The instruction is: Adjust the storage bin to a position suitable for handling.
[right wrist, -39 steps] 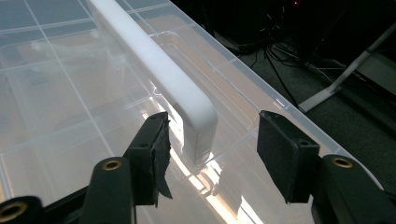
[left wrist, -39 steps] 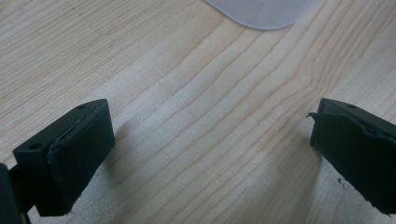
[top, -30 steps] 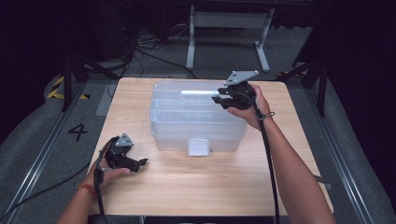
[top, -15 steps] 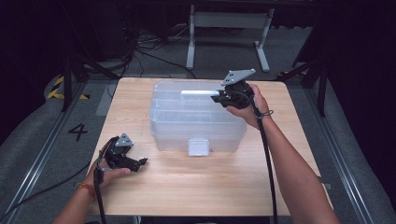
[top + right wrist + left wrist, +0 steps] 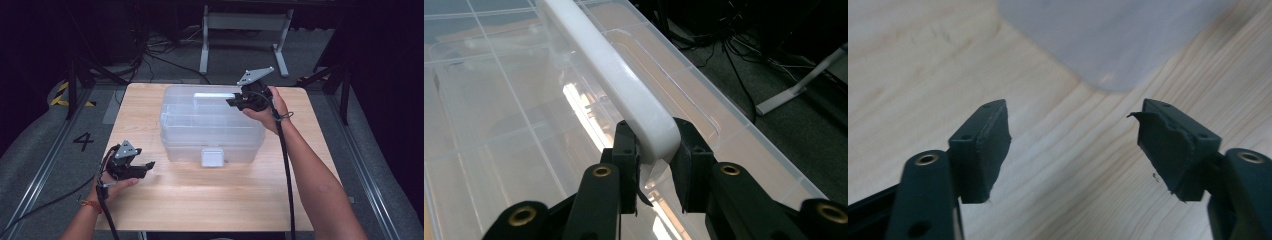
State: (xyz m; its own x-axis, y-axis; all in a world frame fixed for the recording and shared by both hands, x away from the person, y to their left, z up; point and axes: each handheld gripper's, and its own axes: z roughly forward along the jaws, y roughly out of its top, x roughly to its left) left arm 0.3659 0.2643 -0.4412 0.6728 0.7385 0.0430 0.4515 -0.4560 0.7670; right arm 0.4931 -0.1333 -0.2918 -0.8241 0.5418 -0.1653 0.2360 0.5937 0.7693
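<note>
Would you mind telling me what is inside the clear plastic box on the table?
Through the lid of the clear plastic box, divider walls forming compartments show, with wood tone beneath and nothing obvious in them. The white handle, clamped by the right gripper, and glare cover parts of the interior.

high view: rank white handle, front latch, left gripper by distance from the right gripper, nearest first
1. White handle: on the far side of the box lid, clamped between the right gripper's fingers.
2. Front latch: middle of the box's near wall, toward the person.
3. Left gripper: near-left of the table, open, apart from the box.
</note>
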